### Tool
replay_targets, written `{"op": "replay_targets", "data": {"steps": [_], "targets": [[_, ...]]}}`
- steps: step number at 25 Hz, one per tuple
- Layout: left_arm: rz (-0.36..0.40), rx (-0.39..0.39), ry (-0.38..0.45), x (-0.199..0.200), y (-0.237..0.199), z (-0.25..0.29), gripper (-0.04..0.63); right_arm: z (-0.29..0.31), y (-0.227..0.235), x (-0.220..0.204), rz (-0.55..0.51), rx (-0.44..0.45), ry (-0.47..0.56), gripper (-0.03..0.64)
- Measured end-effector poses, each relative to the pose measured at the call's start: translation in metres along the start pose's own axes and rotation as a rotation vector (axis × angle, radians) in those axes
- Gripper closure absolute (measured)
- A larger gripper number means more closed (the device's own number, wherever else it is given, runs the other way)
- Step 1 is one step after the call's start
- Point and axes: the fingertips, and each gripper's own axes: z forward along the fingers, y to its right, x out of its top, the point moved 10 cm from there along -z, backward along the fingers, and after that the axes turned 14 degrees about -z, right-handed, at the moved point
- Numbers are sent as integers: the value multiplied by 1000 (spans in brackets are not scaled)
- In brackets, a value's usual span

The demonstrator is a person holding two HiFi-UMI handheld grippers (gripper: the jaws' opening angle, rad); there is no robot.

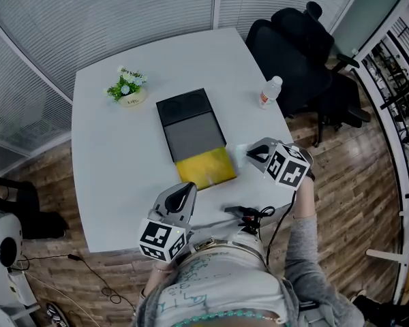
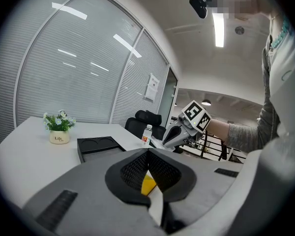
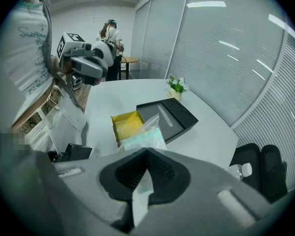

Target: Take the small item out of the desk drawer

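A black desk organiser (image 1: 189,121) lies on the white table (image 1: 116,176), its yellow-lined drawer (image 1: 206,167) pulled out toward me. My right gripper (image 1: 249,152) hovers just right of the drawer, shut on a clear plastic bag (image 1: 240,154) with a pale green item inside. In the right gripper view the bag (image 3: 142,135) sticks out from the jaws of the right gripper (image 3: 147,154), above the open drawer (image 3: 124,124). My left gripper (image 1: 187,191) sits near the table's front edge, below the drawer. In its own view the left gripper (image 2: 147,154) holds nothing, pads meeting at the tips.
A small potted plant (image 1: 127,87) stands at the table's back left and a water bottle (image 1: 270,91) at its right edge. A black office chair (image 1: 293,46) is behind the bottle. A black device with cables (image 1: 249,216) lies at the front edge.
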Motion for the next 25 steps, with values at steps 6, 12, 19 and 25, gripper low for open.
{"op": "replay_targets", "data": {"steps": [6,12,19,25], "targets": [[-2,-3,-7,-2,1,0,598,-1,-2,-6,2,9,-23,614],[6,-8,-15,-1,3,-1,598,-3,-3,-7,6,12,-24,614],[9,-22,-24,-5,8,1,598,-4,-4,-9,10,8,-33,614],[14,-40,-26,-4,12,3,597,-2,-4,-13,16,21,-58,614]]}}
